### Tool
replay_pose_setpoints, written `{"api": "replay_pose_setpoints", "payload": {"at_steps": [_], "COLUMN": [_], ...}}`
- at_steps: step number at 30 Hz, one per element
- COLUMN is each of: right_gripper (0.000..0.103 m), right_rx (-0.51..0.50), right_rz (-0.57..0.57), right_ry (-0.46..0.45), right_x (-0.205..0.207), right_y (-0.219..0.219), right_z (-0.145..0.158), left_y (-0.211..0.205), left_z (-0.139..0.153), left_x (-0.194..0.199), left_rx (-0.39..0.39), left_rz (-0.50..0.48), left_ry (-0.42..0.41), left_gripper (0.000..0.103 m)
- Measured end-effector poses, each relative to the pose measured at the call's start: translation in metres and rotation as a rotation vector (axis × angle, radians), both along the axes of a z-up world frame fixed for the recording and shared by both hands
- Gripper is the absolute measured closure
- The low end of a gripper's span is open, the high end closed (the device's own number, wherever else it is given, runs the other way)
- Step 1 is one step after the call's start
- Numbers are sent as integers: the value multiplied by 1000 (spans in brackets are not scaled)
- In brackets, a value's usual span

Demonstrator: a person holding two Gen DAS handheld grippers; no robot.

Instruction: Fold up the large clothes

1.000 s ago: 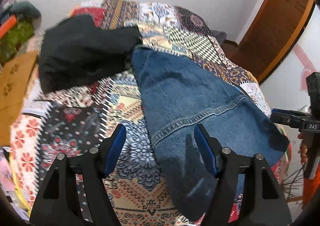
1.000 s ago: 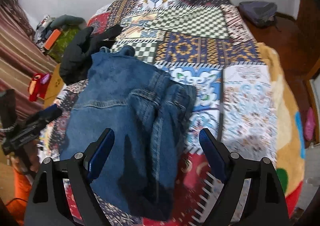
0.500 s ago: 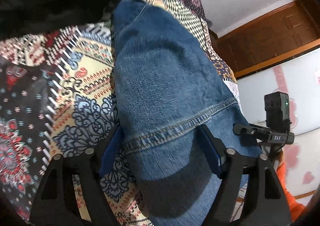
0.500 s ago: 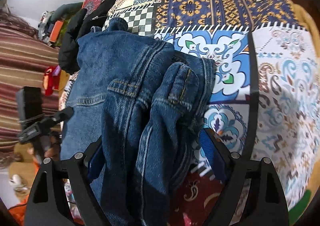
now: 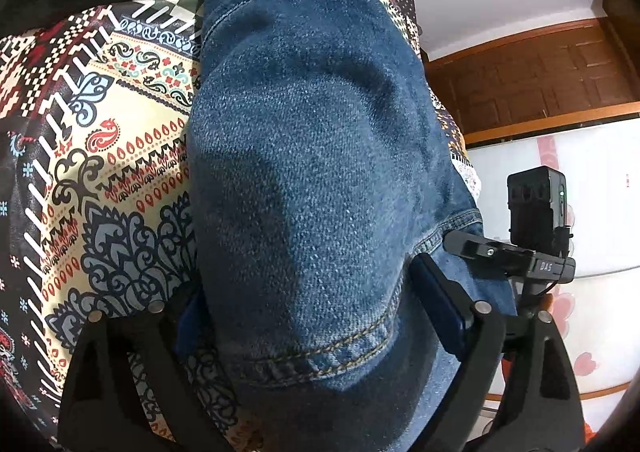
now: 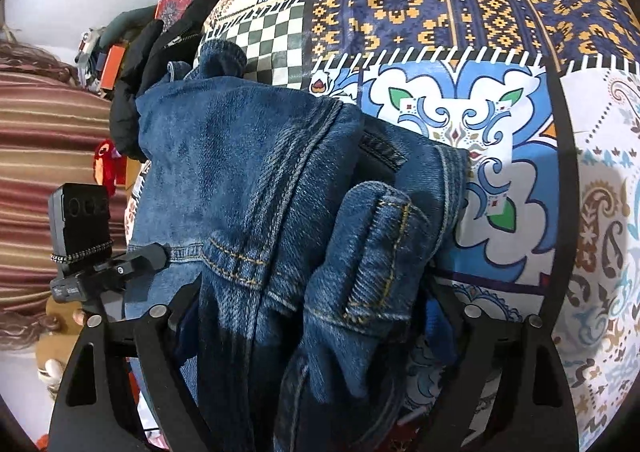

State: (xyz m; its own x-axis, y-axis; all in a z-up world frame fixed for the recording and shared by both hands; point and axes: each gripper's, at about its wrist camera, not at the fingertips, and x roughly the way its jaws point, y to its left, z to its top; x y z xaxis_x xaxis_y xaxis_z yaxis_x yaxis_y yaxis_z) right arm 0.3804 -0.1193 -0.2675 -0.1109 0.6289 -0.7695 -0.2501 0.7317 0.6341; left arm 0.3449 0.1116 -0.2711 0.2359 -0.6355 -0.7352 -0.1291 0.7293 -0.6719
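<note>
A blue denim garment (image 5: pixel 312 155) lies folded lengthwise on a patchwork bedspread (image 5: pixel 120 139). My left gripper (image 5: pixel 312 308) is open, its fingers straddling the garment's near stitched hem. In the right wrist view the denim (image 6: pixel 248 179) is bunched, with a cuffed fold on top. My right gripper (image 6: pixel 316 316) is open, and its jaws straddle the bunched near end. Each gripper shows in the other's view: the right one in the left wrist view (image 5: pixel 516 252), the left one in the right wrist view (image 6: pixel 108 264).
A black garment (image 6: pixel 140 63) lies at the far end of the denim on the bedspread (image 6: pixel 460 11). A striped cloth (image 6: pixel 48 139) and small clutter sit left of the bed. A wooden door (image 5: pixel 540 71) stands at the right.
Both grippers have moved forward and down onto the near end of the denim, which now fills the space between each pair of fingers. Both stay open.
</note>
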Motion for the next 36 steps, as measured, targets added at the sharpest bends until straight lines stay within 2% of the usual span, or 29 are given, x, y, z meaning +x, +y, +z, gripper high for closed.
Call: {"api": "replay_pose_setpoints", "payload": {"at_steps": [1,2,3,7,11,15,18,23,28,36], "right_gripper": [30,40,45,57,67,68,69,69,69,69], "right_rx": [9,29,39,52,68,91,120,181,239,292], "right_rz": [1,-2,-10,-21,-12,-25,-27,-22,3,41], "right_ry": [12,35,50,14,-60,-104,-166,-275,-403,-493], "right_x": [-1,-2,-2,-14,-27,-35,-39,-40,-33,-3], "right_y": [-1,-1,-1,-4,1,7,13,33,72,149], "right_z": [1,0,-1,9,34,62,89,139,191,227], "left_y": [-1,-2,-2,-4,-19,-25,-17,12,53,130], "left_z": [1,0,3,22,54,95,125,175,231,269], "left_x": [-2,-1,-1,-18,-34,-52,-62,-74,-78,-60], "left_rx": [-7,-9,2,48,159,216,224,216,251,284], "left_rz": [-3,-9,-17,-31,-75,-93,-71,-15,55,148], "left_ry": [3,6,2,-62,-159,-256,-320,-423,-546,-625], "left_gripper": [13,15,20,42,51,56,57,58,58,58]}}
